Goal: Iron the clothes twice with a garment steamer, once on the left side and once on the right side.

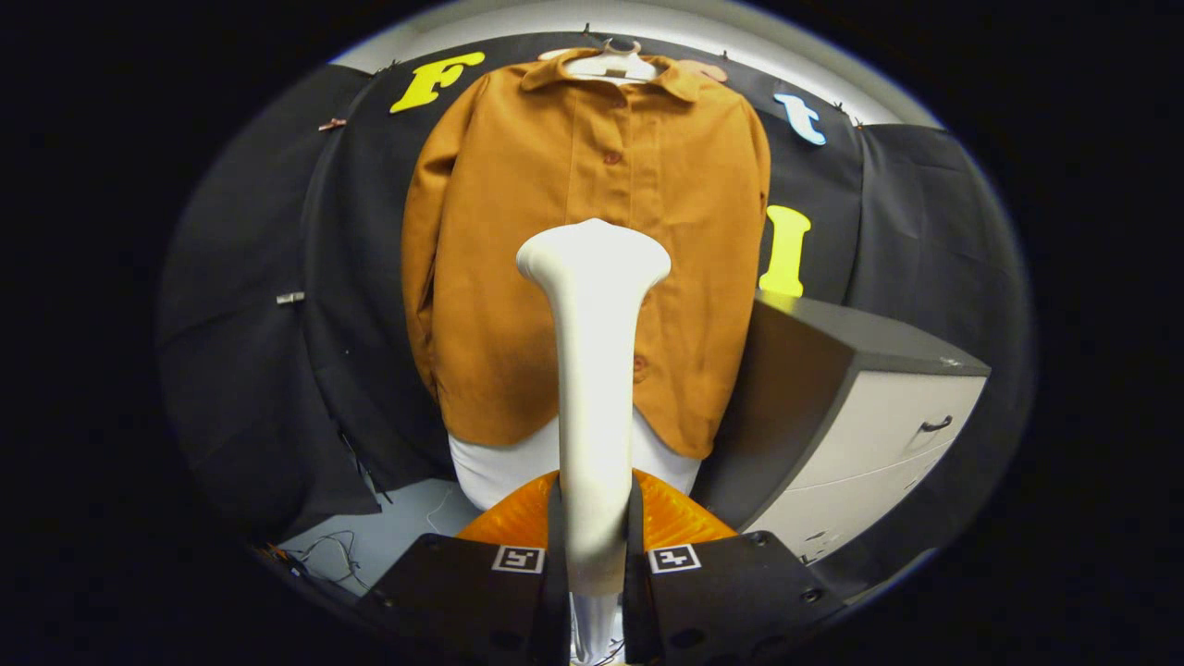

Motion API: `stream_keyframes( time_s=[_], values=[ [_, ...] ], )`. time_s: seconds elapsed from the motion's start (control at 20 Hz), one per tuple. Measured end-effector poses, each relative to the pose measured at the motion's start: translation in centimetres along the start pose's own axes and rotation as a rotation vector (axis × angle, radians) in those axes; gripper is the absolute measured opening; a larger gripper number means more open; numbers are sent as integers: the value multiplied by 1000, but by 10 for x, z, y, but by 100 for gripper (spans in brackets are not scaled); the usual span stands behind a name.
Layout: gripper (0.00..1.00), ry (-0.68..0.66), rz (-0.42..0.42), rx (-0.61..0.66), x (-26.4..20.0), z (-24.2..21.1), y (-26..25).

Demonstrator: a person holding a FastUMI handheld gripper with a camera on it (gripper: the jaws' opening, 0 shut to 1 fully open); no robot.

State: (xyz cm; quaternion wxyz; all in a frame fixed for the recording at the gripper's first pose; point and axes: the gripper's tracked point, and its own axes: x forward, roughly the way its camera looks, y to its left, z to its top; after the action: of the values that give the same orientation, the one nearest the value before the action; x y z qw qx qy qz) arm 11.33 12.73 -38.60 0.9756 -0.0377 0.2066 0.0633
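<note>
gripper (pixel 594 555) jaws clamp white plastic garment steamer (pixel 594 351) | rust-orange buttoned shirt (pixel 555 231) hangs beyond, apart | keep head flat, slow stroke down left side

We see the garment steamer (pixel 594 370) as smooth white plastic with a soft, semi-matt sheen, its handle pressed between the 2 fingers of the gripper (pixel 595 555). Beyond it the jacket (pixel 555 231) is a matt woven cloth, slightly coarse, with small smooth buttons (pixel 611 158), on a glossy white plastic hanger (pixel 610 63). Under its hem hangs plain white cloth (pixel 499 467). To the right, the cabinet (pixel 860 407) looks like smooth matt laminate, with a dark handle (pixel 936 425) whose material we cannot tell. The wall (pixel 268 277) is matt cloth.
</note>
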Motion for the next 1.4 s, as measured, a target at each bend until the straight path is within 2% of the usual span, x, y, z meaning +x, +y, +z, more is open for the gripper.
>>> stream_keyframes(
  time_s=[0.25,0.6,1.4],
  values=[
    [26,-83,-3,18,-41,71,-30],
    [26,-151,-11,55,-94,138,-59],
    [26,-188,20,74,-177,197,-93]
  ],
)
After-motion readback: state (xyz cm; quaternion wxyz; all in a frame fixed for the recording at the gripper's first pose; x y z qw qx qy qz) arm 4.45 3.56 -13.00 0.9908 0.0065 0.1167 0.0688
